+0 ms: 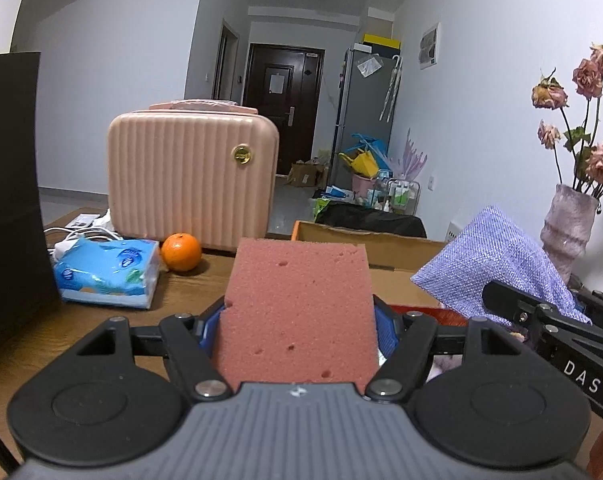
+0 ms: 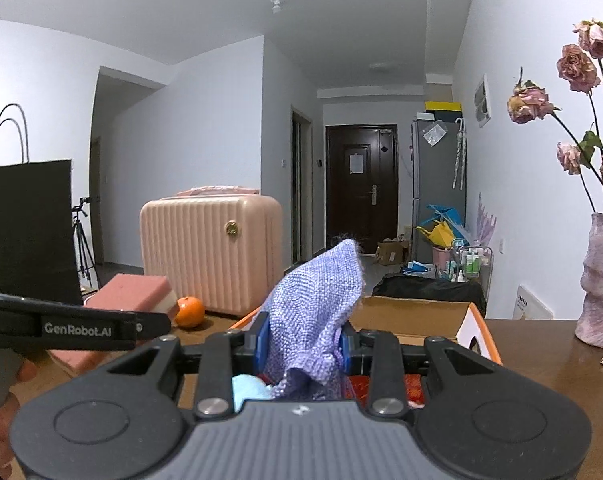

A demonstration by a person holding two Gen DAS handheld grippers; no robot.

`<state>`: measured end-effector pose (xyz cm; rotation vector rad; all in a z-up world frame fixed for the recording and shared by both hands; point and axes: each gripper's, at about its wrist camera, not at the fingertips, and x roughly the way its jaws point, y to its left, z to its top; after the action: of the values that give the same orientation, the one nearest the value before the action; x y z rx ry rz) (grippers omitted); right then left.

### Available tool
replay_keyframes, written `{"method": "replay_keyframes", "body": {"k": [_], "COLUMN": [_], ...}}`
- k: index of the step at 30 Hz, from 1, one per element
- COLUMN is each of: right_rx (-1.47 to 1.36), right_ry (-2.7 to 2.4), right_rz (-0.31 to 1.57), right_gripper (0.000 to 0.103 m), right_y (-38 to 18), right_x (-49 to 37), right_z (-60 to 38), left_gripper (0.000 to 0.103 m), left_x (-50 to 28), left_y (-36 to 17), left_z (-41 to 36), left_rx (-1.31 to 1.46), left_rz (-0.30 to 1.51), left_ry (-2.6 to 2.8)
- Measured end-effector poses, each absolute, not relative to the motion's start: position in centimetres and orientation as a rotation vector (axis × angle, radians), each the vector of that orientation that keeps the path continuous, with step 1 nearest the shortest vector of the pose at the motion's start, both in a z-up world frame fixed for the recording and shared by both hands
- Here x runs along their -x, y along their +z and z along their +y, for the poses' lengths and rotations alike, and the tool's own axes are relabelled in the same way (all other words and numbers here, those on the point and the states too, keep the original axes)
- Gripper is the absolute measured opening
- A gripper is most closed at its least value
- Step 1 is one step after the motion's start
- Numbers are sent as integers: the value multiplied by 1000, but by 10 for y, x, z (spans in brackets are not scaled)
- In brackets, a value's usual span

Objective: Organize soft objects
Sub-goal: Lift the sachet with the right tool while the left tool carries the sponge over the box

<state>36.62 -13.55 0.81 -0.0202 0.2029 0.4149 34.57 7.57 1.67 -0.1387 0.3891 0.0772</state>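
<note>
My left gripper [image 1: 297, 320] is shut on a pink sponge [image 1: 297, 304] that stands up between its blue pads above the wooden table. In the right wrist view the same pink sponge [image 2: 131, 294] shows at the left, with a white underside. My right gripper [image 2: 303, 344] is shut on a purple woven cloth [image 2: 317, 308] that bunches upward and hangs over the jaws. From the left wrist view the purple cloth [image 1: 497, 264] is at the right, above the right gripper's body. An open cardboard box [image 2: 417, 314] with orange edges lies just beyond both grippers; a light blue soft item [image 2: 249, 390] and something red show below.
On the table stand a pink ribbed case [image 1: 191, 172], an orange [image 1: 181, 252], a blue tissue pack [image 1: 107, 272] and white cables. A black paper bag [image 1: 9, 184] rises at the left. A vase with dried roses [image 2: 601, 276] stands at the right near the wall.
</note>
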Motion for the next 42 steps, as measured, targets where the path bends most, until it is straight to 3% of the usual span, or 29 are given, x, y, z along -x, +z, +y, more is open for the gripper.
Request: {"method": "replay_keyframes", "body": {"k": [42], "right_rx": [-24], "right_ry": [338], "right_rz": [216], "right_gripper": [32], "right_y": [26], "right_x": [-490], "right_z": [-168], "left_gripper": [71], "left_x": [-466], "left_y": [31], "left_z": [23], "left_rx": [174], "left_rz": [359], "left_ry": [41]}}
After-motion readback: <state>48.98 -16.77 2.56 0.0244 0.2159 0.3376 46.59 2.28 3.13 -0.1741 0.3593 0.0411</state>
